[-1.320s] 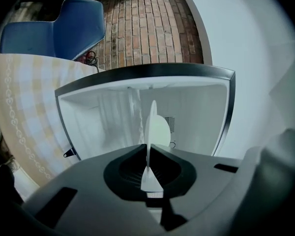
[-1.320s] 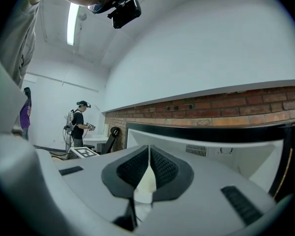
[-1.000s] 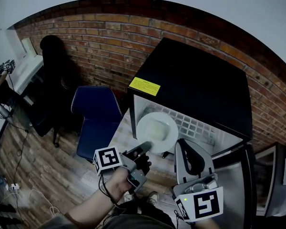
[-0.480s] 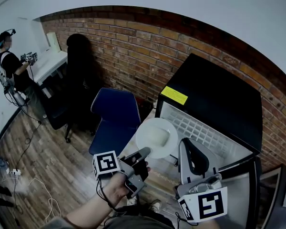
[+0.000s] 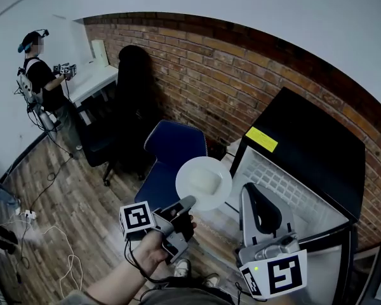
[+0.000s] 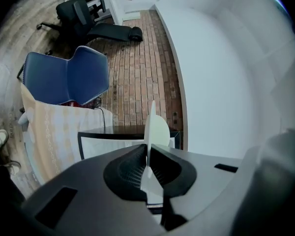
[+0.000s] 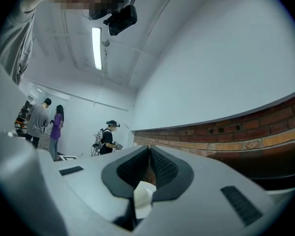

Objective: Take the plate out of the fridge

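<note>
Head view showed the plate [image 5: 204,183] held in the air outside the fridge [image 5: 305,146], just off the left edge of its open front. The left gripper [image 5: 189,203] was clamped on the plate's near rim. The right gripper [image 5: 249,192], jaws closed on nothing, pointed up before the fridge.

Blue chair [image 5: 171,152] is set against brick wall [image 5: 241,65]; black office chair [image 5: 105,142] is placed alongside; person [image 5: 41,84] is seen at white desk [image 5: 95,78].

Near rim of the plate [image 5: 204,182] hidden in the left claw [image 5: 188,203] — fridge door [image 5: 333,262] cut off.
</note>
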`<action>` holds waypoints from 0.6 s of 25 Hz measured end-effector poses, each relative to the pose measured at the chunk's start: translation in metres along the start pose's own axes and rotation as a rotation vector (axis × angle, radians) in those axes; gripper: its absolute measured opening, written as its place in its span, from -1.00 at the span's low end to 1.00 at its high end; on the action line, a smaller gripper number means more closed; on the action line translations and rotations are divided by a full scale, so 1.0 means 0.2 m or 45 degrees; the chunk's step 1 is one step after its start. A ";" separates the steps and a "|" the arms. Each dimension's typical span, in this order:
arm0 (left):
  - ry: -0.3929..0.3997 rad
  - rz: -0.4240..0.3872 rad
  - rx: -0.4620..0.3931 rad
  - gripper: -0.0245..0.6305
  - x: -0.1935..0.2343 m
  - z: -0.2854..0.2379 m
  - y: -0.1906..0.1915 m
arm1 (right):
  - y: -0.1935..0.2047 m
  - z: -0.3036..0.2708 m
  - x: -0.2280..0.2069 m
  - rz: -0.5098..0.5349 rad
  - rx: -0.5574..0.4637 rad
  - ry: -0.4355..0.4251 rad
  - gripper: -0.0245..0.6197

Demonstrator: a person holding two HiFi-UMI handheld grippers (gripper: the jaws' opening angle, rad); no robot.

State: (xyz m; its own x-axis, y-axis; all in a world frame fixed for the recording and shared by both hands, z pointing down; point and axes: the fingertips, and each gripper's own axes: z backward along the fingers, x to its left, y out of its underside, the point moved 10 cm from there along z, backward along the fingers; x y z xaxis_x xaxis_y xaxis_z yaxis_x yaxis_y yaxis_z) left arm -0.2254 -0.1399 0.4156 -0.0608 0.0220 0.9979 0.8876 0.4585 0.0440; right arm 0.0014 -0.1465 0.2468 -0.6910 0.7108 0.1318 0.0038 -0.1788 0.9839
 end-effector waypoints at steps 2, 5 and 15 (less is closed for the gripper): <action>-0.011 -0.002 -0.033 -0.84 0.02 0.04 -0.03 | 0.01 -0.02 0.02 -0.004 0.000 -0.027 -0.82; -0.002 -0.008 -0.049 -0.84 0.02 0.09 -0.04 | 0.04 -0.05 0.05 -0.010 0.017 -0.059 -0.82; -0.047 0.022 -0.089 -0.84 0.12 0.20 -0.07 | 0.23 -0.08 0.09 -0.086 0.139 -0.147 -0.82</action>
State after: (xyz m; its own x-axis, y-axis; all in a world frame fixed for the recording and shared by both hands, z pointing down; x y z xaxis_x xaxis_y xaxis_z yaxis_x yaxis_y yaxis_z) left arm -0.2566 -0.1102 0.4381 -0.0610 0.0626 0.9962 0.9183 0.3947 0.0314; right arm -0.0228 -0.1533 0.2930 -0.6048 0.7931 0.0721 0.0431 -0.0578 0.9974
